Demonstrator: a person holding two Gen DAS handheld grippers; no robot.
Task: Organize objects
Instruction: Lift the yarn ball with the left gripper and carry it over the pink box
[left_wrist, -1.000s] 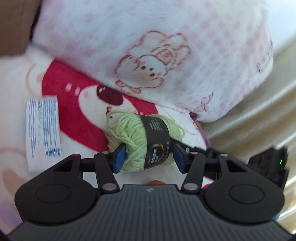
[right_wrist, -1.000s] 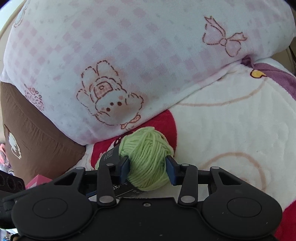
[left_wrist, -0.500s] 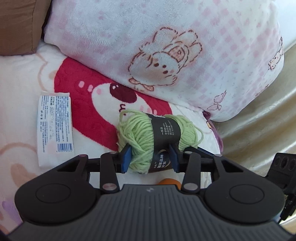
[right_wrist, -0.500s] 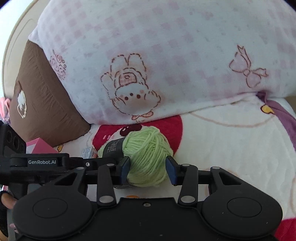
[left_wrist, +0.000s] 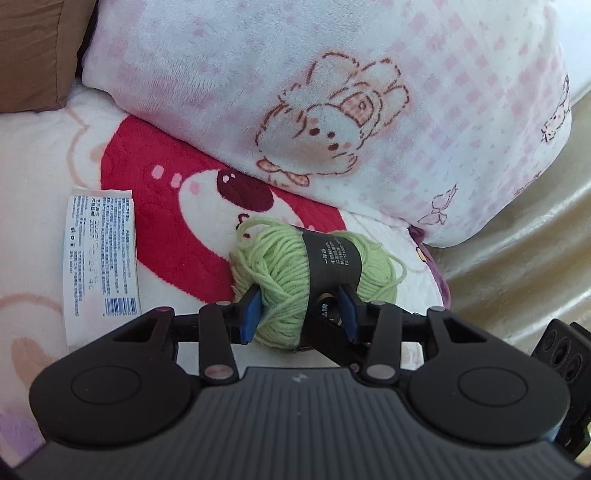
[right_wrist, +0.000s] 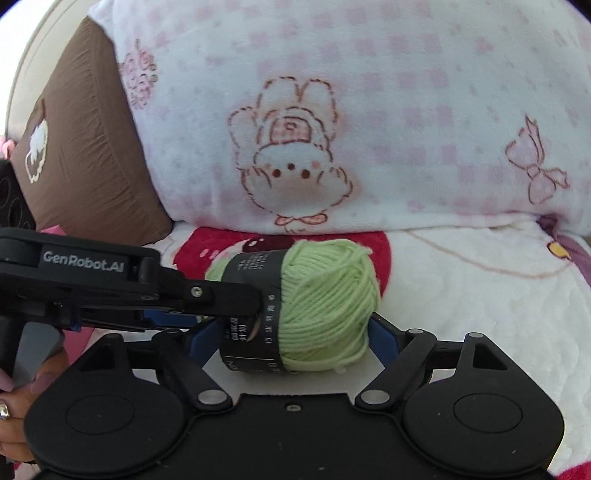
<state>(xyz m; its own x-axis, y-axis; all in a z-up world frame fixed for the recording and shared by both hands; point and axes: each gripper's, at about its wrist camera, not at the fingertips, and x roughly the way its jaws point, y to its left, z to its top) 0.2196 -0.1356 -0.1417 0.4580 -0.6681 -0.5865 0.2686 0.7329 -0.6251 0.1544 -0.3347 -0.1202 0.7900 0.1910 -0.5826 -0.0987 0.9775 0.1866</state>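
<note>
A light-green yarn ball (left_wrist: 288, 266) with a black paper band lies on a red-and-white bear blanket (left_wrist: 147, 184), in front of a pillow. My left gripper (left_wrist: 299, 314) is shut on its near side, with the blue pads pressed into the wool and the band. In the right wrist view the same yarn ball (right_wrist: 325, 295) sits between the jaws of my right gripper (right_wrist: 291, 332). Those jaws are opening and stand wide, with the pads just off the ball. The left gripper's finger (right_wrist: 221, 295) reaches in from the left onto the band.
A big pink-checked pillow (left_wrist: 332, 92) with rabbit prints rises right behind the yarn. A brown cushion (right_wrist: 85, 147) leans at its left. A white printed packet (left_wrist: 99, 251) lies flat to the left. The beige bed edge (left_wrist: 517, 277) runs on the right. A person's hand (right_wrist: 22, 387) holds the left gripper.
The right gripper's jaws have spread from a tight hold on the yarn to wide apart, and that view has rolled. The left gripper's pads have narrowed onto the ball.
</note>
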